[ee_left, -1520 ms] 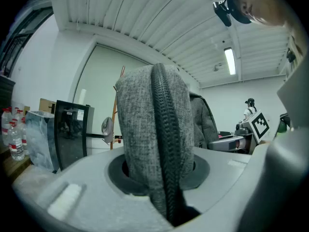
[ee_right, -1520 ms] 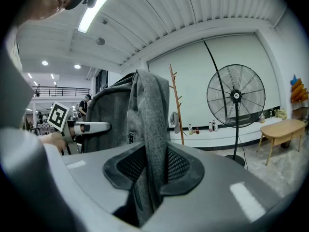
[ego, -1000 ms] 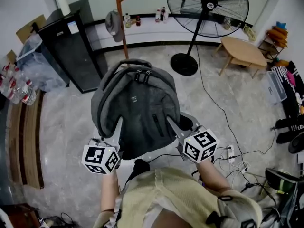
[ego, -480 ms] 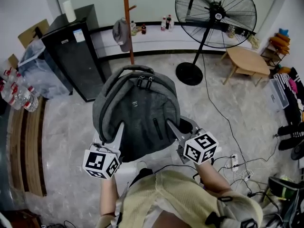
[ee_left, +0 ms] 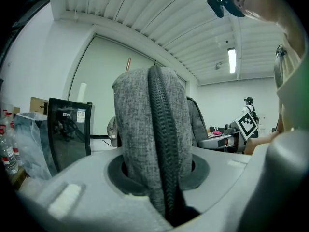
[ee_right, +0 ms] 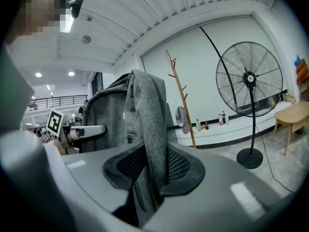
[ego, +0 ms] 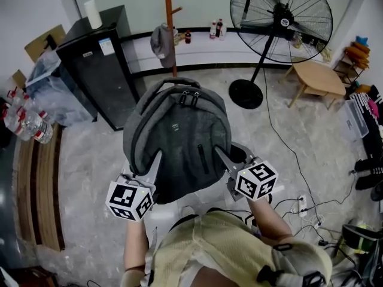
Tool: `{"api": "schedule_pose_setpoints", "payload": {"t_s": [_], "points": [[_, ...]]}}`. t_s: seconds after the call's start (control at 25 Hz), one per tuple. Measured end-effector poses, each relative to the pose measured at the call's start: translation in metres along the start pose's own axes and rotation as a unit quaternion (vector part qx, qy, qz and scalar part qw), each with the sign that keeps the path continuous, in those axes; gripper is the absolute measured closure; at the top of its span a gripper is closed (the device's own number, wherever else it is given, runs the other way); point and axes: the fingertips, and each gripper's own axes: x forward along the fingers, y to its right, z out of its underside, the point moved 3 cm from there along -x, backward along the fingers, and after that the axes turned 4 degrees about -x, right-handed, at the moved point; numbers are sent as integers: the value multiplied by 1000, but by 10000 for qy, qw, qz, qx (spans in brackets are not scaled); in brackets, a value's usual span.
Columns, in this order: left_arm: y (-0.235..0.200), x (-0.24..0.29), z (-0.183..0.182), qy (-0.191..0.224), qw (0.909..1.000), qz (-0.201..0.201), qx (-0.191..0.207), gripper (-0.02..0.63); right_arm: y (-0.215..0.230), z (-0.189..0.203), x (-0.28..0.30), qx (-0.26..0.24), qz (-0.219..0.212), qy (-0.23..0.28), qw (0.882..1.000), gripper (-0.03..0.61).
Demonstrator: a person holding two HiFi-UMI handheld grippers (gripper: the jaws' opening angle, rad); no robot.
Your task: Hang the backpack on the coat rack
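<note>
The grey backpack (ego: 179,136) hangs above the floor (ego: 90,160), carried from both sides. The left hand-held gripper (ego: 154,163) is clamped on the fabric at its left edge, and the right hand-held gripper (ego: 222,159) is clamped on a fold at its right edge. Its top handle (ego: 173,82) faces the far wooden coat rack (ego: 171,23), where a grey cap (ego: 161,40) hangs. A standing fan (ego: 281,17) is to the right.
</note>
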Motion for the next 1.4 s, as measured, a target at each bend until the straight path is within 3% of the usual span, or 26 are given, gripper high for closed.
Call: {"api": "schedule_pose_setpoints", "payload": {"t_s": [0.44, 1.0, 1.4], "points": [[-41, 24, -10, -134, 9996, -173, -175, 526, 9, -13, 43, -127, -13, 2, 9999, 471], [-80, 155, -27, -34, 9986, -463, -250, 526, 125, -48, 127, -222, -78, 85, 9997, 469], [-104, 252, -37, -201, 9966, -675, -425, 526, 211, -69, 185, -152, -241, -73, 9996, 468]]}}
